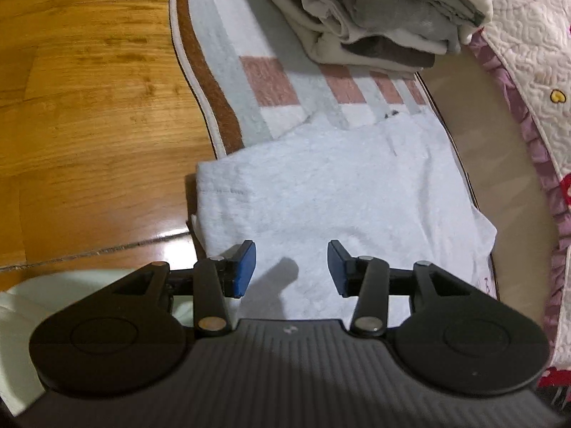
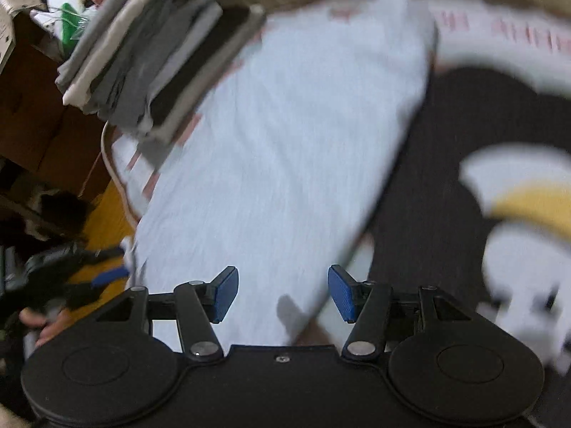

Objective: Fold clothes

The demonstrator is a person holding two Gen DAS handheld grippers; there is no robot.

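A white folded garment [image 1: 321,192] lies flat on a pink, grey and white checked mat [image 1: 249,71]. My left gripper [image 1: 291,267] is open and empty, its blue pads just above the garment's near edge. In the blurred right wrist view the same white garment [image 2: 285,125] stretches away from my right gripper [image 2: 283,292], which is open and empty over its near end. A stack of folded grey, white and dark clothes [image 1: 374,18] sits at the mat's far end; it also shows in the right wrist view [image 2: 153,57]. The left gripper appears at that view's left edge [image 2: 82,278].
Wooden floor [image 1: 89,107] lies left of the mat. A quilted bed cover [image 1: 528,71] and a tan bed side [image 1: 499,164] run along the right. A black garment with a white and yellow print [image 2: 464,178] lies right of the white one. Cardboard boxes [image 2: 32,114] stand at the far left.
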